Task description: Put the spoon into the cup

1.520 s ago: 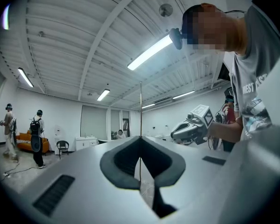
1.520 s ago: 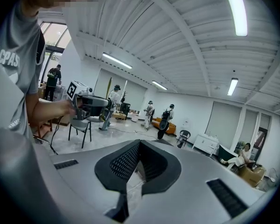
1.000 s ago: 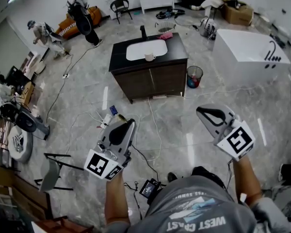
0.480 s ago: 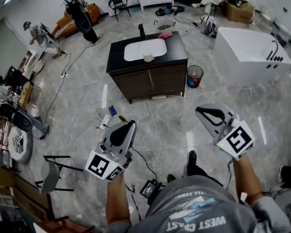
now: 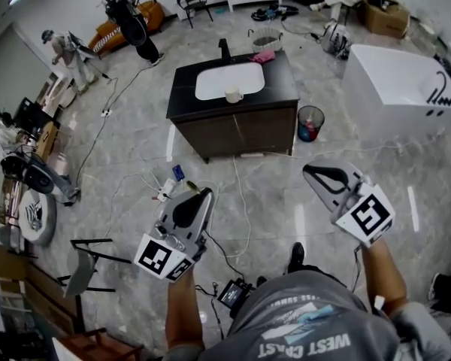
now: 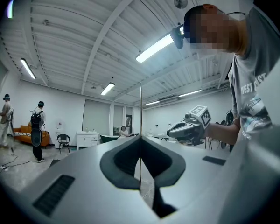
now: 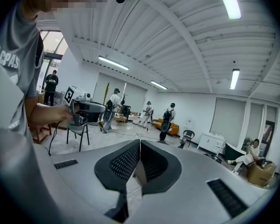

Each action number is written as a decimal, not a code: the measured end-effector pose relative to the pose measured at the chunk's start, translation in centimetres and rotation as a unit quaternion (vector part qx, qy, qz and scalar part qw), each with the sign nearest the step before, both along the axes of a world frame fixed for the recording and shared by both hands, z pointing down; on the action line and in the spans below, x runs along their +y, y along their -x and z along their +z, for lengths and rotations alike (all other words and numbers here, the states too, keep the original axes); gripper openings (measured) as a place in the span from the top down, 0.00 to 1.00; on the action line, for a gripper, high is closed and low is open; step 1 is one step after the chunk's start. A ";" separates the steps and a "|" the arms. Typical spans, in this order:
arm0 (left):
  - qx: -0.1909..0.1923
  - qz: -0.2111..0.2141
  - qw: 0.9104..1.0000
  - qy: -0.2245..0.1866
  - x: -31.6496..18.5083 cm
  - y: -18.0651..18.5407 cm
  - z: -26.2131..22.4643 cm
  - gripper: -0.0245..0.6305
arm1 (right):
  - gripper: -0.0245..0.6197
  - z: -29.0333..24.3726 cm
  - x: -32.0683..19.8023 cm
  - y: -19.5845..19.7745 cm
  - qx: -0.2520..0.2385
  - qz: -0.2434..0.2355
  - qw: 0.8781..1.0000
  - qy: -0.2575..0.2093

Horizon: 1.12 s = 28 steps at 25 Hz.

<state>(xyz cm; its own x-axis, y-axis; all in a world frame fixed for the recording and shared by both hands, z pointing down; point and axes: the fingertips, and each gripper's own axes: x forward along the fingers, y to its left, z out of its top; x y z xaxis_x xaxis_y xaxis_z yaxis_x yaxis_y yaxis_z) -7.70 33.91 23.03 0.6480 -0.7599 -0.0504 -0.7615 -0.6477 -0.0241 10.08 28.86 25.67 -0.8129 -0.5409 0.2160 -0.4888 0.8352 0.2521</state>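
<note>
A white cup (image 5: 231, 94) stands on the dark vanity top (image 5: 282, 81), at the front rim of the white basin. I see no spoon in any view. Both grippers are held at waist height over the floor, far short of the vanity. My left gripper (image 5: 205, 192) is shut with nothing in it; its jaws meet in the left gripper view (image 6: 140, 136). My right gripper (image 5: 308, 171) is also shut and empty, its pads pressed together in the right gripper view (image 7: 139, 141). Each gripper view catches the other gripper off to the side.
A pink cloth (image 5: 262, 56) and a black faucet (image 5: 222, 49) are at the back of the vanity. A waste bin (image 5: 310, 122) stands to its right, then a white bathtub (image 5: 398, 85). Cables (image 5: 240, 201) cross the marble floor. A folding stand (image 5: 83, 265) is at the left. People stand far off.
The vanity has slid lower and a little right in the head view as the person steps toward it. Both grippers stay shut and keep their places.
</note>
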 end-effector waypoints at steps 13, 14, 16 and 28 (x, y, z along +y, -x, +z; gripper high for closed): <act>-0.019 -0.051 0.999 0.002 -7.5 -4.4 -0.2 0.96 | 0.91 0.3 -9.1 -3.5 -0.018 -0.052 0.998 0.004; -0.020 -0.053 0.998 0.002 -8.0 -4.7 -0.2 0.96 | 0.91 0.4 -9.7 -3.8 -0.019 -0.054 0.998 0.004; -0.021 -0.056 0.998 0.003 -9.0 -5.3 -0.2 0.96 | 0.91 0.6 -10.9 -4.4 -0.020 -0.056 0.998 0.005; -0.023 -0.026 0.999 0.016 -15.9 -5.2 1.6 0.96 | 0.91 3.0 -16.3 -4.3 -0.019 -0.031 0.999 0.025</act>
